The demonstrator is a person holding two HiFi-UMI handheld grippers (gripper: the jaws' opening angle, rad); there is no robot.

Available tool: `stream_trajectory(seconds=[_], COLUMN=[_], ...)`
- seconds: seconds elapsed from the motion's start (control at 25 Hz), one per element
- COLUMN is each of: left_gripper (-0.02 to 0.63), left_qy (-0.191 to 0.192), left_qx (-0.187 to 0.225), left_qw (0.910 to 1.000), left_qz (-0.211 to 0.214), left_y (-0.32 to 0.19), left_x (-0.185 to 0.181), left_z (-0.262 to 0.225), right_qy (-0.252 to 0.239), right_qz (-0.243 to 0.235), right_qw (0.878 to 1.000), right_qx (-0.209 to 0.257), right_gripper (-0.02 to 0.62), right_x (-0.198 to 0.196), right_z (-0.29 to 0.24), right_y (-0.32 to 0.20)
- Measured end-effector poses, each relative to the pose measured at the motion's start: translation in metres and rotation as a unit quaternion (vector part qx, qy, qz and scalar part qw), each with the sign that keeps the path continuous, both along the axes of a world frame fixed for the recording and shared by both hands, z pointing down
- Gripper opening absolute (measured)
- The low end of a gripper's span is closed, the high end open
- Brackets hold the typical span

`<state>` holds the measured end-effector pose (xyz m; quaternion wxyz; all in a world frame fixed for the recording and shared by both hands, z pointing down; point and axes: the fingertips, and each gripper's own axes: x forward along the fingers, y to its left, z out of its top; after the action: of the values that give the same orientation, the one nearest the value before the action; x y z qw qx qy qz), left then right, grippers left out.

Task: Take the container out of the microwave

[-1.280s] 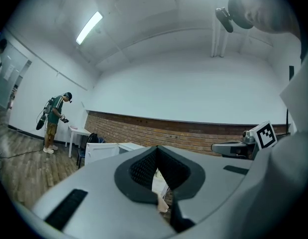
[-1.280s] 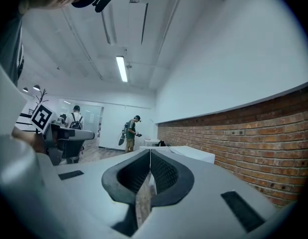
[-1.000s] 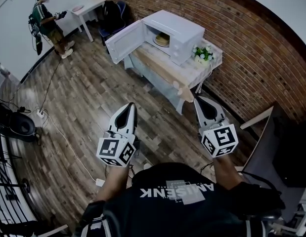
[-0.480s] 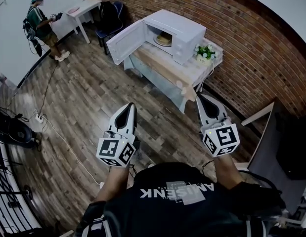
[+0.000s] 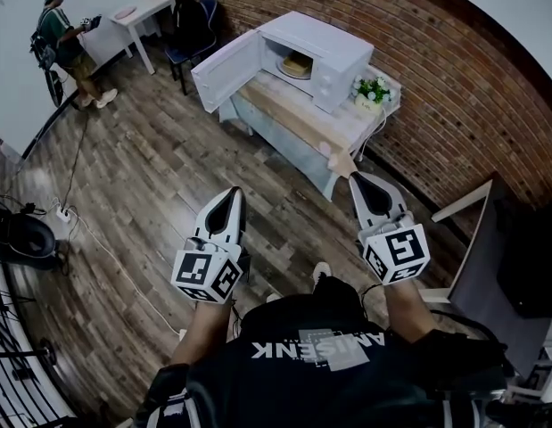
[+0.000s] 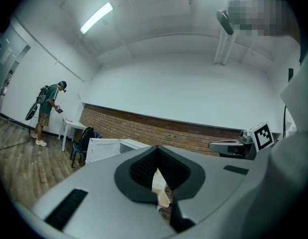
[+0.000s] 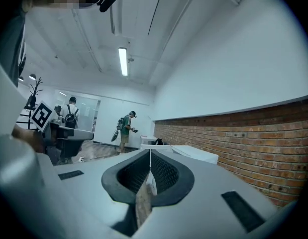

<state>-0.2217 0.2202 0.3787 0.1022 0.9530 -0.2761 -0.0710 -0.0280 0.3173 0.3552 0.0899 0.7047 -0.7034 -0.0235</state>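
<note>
Head view: at the far left a person [image 5: 60, 27] is seen standing by a small white table [image 5: 137, 14], and a dark chair [image 5: 191, 29] is placed just beside it, against the brick wall [image 5: 454, 96]. Further right, a white microwave [image 5: 333, 47] is set on a long table [image 5: 284, 145] draped in pale cloth. Its door [image 5: 224, 71] is swung wide open toward the left, and the container [image 5: 296, 64] — round and tan — is seen inside the cavity, touched by neither gripper. Just to the right of the microwave, on the same table, a small bunch of white flowers [image 5: 372, 90] is placed. A stretch of wooden floor [image 5: 142, 176] is spread between that table and the two grippers.

Nearer the camera, the left gripper [image 5: 232, 194] is held level and pointed toward the table, well apart from the microwave. In the left gripper view its jaws are seen pressed together at the tips, with nothing gripped between them. To its right, the right gripper [image 5: 358, 179] is held level in the same direction — its jaws are likewise clenched and empty in the right gripper view, where the brick wall is seen along the right side.
</note>
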Motion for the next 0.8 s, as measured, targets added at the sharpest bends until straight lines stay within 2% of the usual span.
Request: stream_trajectory(seconds=[0.28, 0.8], left_gripper=[0.011, 0.011], left_qy=[-0.010, -0.028], left_qx=[-0.003, 0.019], left_qw=[0.9998, 0.9985], left_qz=[-0.014, -0.043], left_y=[-0.028, -0.099], left_x=[0.017, 0.090], left_z=[0.006, -0.013], right_qy=[-0.015, -0.022], right_qz=[-0.009, -0.035], right_qw=[1.000, 0.999], right_qx=[-0.005, 0.010], right_gripper=[0.041, 0.041], right_x=[0.023, 0.105], right_z=[0.009, -0.007], right_y=[-0.033, -0.122])
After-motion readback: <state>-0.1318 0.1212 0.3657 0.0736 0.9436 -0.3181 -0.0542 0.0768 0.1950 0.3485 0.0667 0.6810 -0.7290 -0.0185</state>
